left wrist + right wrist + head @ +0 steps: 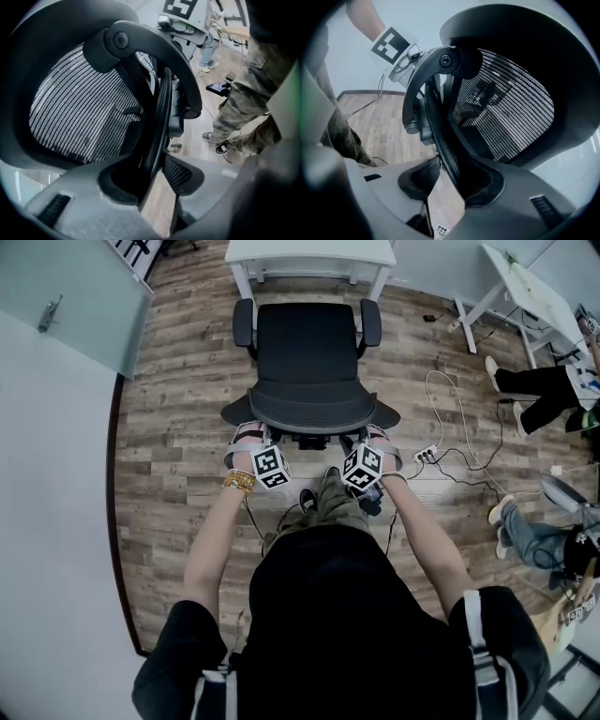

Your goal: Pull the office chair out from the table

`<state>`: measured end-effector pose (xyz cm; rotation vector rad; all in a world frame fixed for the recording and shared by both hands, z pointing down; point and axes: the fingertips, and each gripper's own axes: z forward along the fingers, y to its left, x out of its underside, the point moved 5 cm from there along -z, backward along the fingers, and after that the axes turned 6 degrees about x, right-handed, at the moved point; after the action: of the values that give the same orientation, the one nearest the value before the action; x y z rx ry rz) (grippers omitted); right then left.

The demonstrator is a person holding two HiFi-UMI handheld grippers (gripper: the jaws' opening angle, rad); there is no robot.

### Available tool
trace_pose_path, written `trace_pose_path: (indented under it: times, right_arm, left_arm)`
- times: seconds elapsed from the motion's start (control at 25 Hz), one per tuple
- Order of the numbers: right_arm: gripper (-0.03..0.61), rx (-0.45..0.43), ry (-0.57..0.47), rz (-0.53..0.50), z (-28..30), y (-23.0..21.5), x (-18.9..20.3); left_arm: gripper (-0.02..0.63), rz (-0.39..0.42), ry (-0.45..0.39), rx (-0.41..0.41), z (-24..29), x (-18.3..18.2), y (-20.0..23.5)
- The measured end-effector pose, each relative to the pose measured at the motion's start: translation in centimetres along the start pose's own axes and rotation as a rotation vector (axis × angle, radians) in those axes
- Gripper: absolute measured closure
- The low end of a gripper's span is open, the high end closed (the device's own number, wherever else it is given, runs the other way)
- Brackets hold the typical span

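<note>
The black mesh office chair (pixel 306 352) stands on the wood floor with its seat facing the white table (pixel 309 251), a gap between them. I stand behind its backrest. My left gripper (pixel 246 433) grips the backrest's lower left edge, and my right gripper (pixel 378 435) grips the lower right edge. In the left gripper view the jaws of the left gripper (pixel 157 173) close around the thin backrest rim (pixel 161 117). The right gripper view shows the same: the right gripper (pixel 447 178) is clamped on the rim (pixel 436 122) beside the mesh (pixel 511 112).
A power strip (pixel 427 455) with trailing cables lies on the floor right of the chair. Seated people's legs (pixel 534 390) and a second white desk (pixel 525 287) are at the right. A pale wall and glass panel (pixel 66 296) run along the left.
</note>
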<state>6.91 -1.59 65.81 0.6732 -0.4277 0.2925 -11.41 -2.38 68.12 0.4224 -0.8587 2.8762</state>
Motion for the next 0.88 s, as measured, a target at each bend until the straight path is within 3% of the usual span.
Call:
trace_pose_path:
  times: [0.72, 0.88]
  right_arm:
    - [0.443, -0.016, 0.006, -0.016, -2.5, 2.7, 0.4]
    - [0.443, -0.027, 0.002, -0.03, -3.2, 3.4, 0.3]
  left_arm:
    - [0.437, 0.005, -0.04, -0.007, -2.4, 0.0, -3.1]
    - [0.448, 0.013, -0.029, 0.039, -3.0, 0.3, -3.6]
